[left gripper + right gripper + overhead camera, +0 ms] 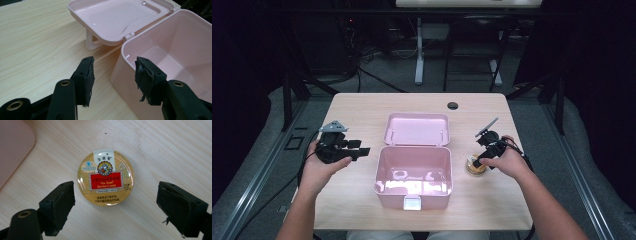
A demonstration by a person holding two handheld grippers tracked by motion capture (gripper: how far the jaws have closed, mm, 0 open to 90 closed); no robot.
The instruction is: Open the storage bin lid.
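Observation:
A pink plastic box [413,172] stands open at the table's middle, its lid [417,129] folded back behind it; the inside looks bare. A round gold candy tin [106,177] with a red label lies flat on the wood just right of the box [12,147]. My right gripper [115,207] hangs over the tin [475,166], open, jaws spread wider than the tin and apart from it. My left gripper [113,80] is open beside the box's left wall [120,75], holding nothing; in the high view it [354,150] sits left of the box.
The wooden table [362,107] has a cable hole [453,105] near its far edge. Bare wood lies left of and behind the box. Desk legs and cables stand on the floor beyond the table.

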